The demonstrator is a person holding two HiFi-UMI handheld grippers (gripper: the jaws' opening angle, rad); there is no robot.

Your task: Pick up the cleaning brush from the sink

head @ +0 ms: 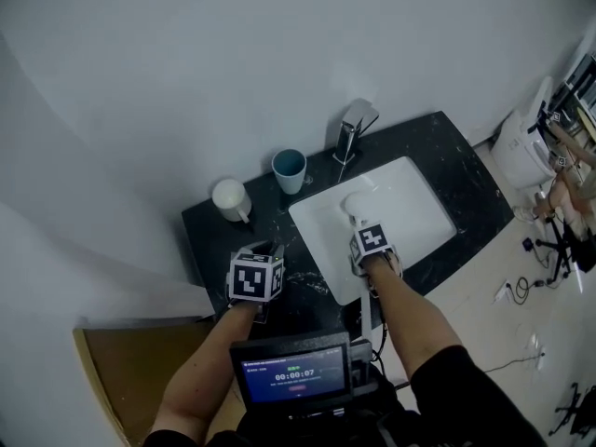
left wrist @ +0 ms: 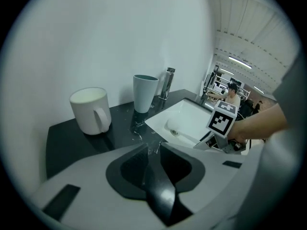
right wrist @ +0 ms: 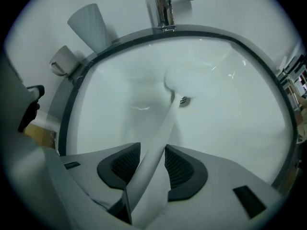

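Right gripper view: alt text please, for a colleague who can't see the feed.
The right gripper is shut on the white handle of the cleaning brush, whose round head is down in the white sink near the drain. The faucet stands beyond the rim, a cup and a mug at upper left.

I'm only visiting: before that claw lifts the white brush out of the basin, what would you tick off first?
1. Handle between the jaws: ok. The cleaning brush handle runs between the right gripper pads, which touch it on both sides.
2. Grip firm enough to lift: cannot tell.
3. Brush head free: ok. It lies by the drain in the sink, short of the faucet.
4. Left gripper out of the way: ok. It is shut, empty, over the counter.
5. Mug and cup clear: ok. Both stand on the counter.
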